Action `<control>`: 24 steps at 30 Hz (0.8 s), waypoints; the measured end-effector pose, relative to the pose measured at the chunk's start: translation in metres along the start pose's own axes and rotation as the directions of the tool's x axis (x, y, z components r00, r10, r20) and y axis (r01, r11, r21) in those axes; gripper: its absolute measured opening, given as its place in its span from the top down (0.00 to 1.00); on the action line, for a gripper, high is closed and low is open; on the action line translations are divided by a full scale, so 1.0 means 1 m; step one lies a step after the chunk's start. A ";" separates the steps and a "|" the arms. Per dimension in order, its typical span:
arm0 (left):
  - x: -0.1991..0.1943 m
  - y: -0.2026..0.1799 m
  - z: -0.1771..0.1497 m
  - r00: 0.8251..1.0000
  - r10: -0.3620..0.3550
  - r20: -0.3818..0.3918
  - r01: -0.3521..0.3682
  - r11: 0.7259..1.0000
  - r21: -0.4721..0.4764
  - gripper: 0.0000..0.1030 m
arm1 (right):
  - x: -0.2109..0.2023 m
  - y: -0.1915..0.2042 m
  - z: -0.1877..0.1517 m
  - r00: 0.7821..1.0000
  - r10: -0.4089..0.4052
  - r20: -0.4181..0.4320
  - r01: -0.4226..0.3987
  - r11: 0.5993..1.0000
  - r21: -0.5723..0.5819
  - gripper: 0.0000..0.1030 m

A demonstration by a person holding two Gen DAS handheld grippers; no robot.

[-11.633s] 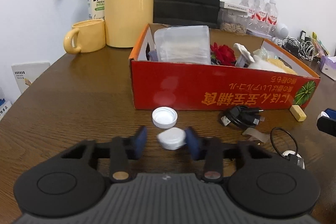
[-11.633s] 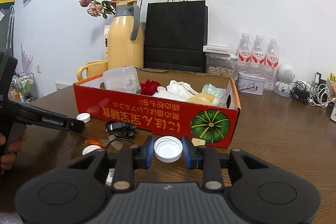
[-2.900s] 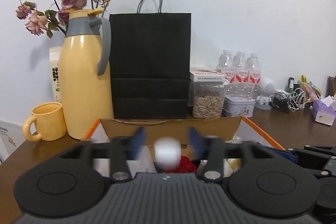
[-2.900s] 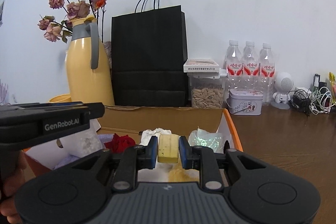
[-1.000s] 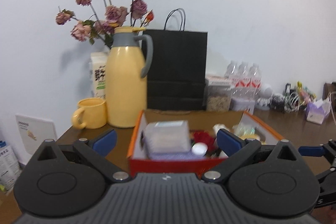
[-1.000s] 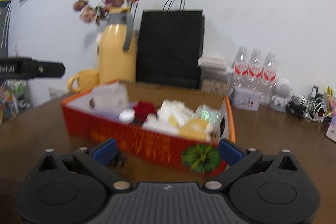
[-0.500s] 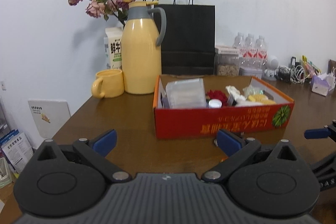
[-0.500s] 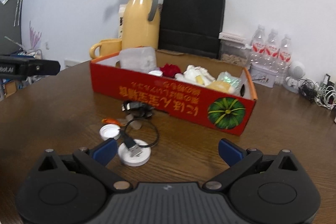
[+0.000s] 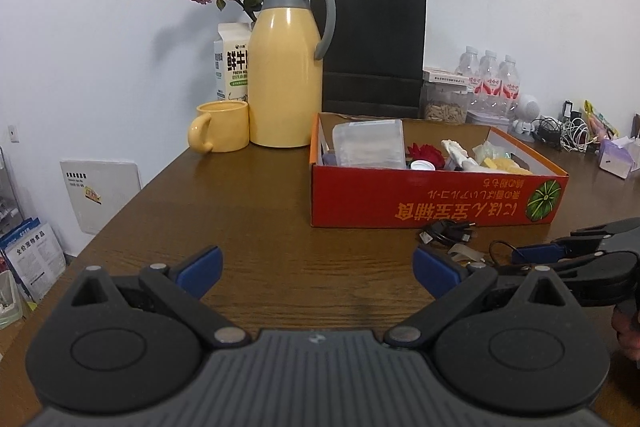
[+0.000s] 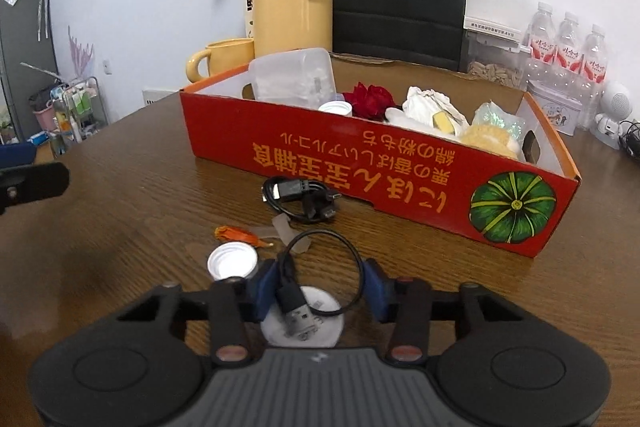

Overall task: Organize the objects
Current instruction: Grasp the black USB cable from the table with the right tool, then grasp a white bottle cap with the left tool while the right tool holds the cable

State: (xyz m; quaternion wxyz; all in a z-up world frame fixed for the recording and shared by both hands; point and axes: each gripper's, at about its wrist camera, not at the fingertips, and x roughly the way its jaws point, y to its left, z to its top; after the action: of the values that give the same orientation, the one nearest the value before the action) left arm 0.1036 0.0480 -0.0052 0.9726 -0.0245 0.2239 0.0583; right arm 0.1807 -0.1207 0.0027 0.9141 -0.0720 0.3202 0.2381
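Observation:
A red cardboard box [image 10: 400,171] stands on the brown table and holds a clear plastic tub [image 10: 294,75], a red flower, a white cap and other bits; it also shows in the left wrist view [image 9: 436,201]. My right gripper [image 10: 320,285] is low over the table, its jaws partly closed around a white round charger with a looped black cable [image 10: 304,319], not clearly pressing it. A white bottle cap [image 10: 233,261] lies just left of it. A coiled black cable [image 10: 300,199] lies before the box. My left gripper [image 9: 316,267] is wide open and empty above the table.
A yellow jug [image 9: 286,67], yellow mug [image 9: 220,127], milk carton and black paper bag [image 9: 374,51] stand behind the box. Water bottles [image 10: 568,47] and a seed jar stand at the back right. An orange scrap [image 10: 234,233] and tape piece lie by the cap.
My right gripper has dropped to the table and narrowed its jaws around the white charger. My left gripper has stayed wide open and moved a little closer to the table.

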 end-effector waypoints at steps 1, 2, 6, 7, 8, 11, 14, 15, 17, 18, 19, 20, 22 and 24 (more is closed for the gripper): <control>0.001 -0.001 -0.001 1.000 -0.006 -0.003 0.006 1.000 -0.001 0.00 | -0.003 0.000 -0.002 1.000 0.001 0.007 -0.001 1.000 0.004 0.62; 0.002 -0.003 -0.001 1.000 -0.013 -0.006 0.013 1.000 -0.001 0.00 | -0.005 0.000 -0.002 1.000 -0.001 0.013 0.001 1.000 0.007 0.63; 0.009 -0.016 -0.004 0.999 -0.043 -0.022 0.043 0.999 0.017 0.00 | -0.015 -0.004 -0.003 0.999 -0.007 0.046 0.005 0.999 0.043 0.64; 0.010 -0.019 -0.005 0.998 -0.051 -0.028 0.052 0.998 0.025 0.00 | -0.018 -0.006 -0.002 0.998 -0.008 0.057 0.005 0.998 0.056 0.65; 0.012 -0.024 -0.007 0.997 -0.061 -0.036 0.062 0.997 0.034 0.00 | -0.022 -0.008 -0.002 0.998 -0.008 0.069 0.003 0.997 0.071 0.65; 0.018 -0.039 -0.012 0.994 -0.095 -0.059 0.098 0.993 0.060 0.00 | -0.034 -0.013 -0.002 0.994 -0.001 0.107 -0.011 0.994 0.113 0.66; 0.020 -0.056 -0.017 0.987 -0.142 -0.075 0.148 0.985 0.093 0.00 | -0.042 -0.016 -0.002 0.991 0.007 0.132 -0.027 0.989 0.148 0.66; 0.022 -0.062 -0.018 0.984 -0.158 -0.080 0.166 0.980 0.107 0.00 | -0.043 -0.017 -0.002 0.991 0.010 0.136 -0.031 0.987 0.156 0.66; 0.024 -0.075 -0.021 0.978 -0.187 -0.093 0.198 0.971 0.135 0.00 | -0.045 -0.018 -0.003 0.990 0.023 0.142 -0.047 0.984 0.174 0.67; 0.026 -0.081 -0.022 0.975 -0.196 -0.100 0.210 0.966 0.151 0.00 | -0.046 -0.018 -0.003 0.989 0.030 0.146 -0.056 0.982 0.182 0.67; 0.026 -0.086 -0.023 0.973 -0.205 -0.103 0.220 0.961 0.165 0.00 | -0.047 -0.019 -0.003 0.988 0.037 0.151 -0.066 0.980 0.189 0.68; 0.027 -0.091 -0.025 0.971 -0.217 -0.103 0.233 0.956 0.176 0.00 | -0.048 -0.020 -0.003 0.986 0.047 0.158 -0.078 0.977 0.196 0.68; 0.028 -0.098 -0.025 0.968 -0.229 -0.105 0.246 0.950 0.194 0.00 | -0.050 -0.021 -0.002 0.984 0.064 0.169 -0.100 0.972 0.214 0.68; 0.030 -0.103 -0.025 0.965 -0.241 -0.105 0.258 0.944 0.205 0.00 | -0.051 -0.023 -0.002 0.981 0.076 0.177 -0.116 0.966 0.230 0.68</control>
State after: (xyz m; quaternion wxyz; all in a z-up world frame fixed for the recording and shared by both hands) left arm 0.1324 -0.0525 -0.0391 0.9594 0.0515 0.2618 -0.0909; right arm 0.1558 -0.1611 0.0322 0.9270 0.0747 0.2723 0.2471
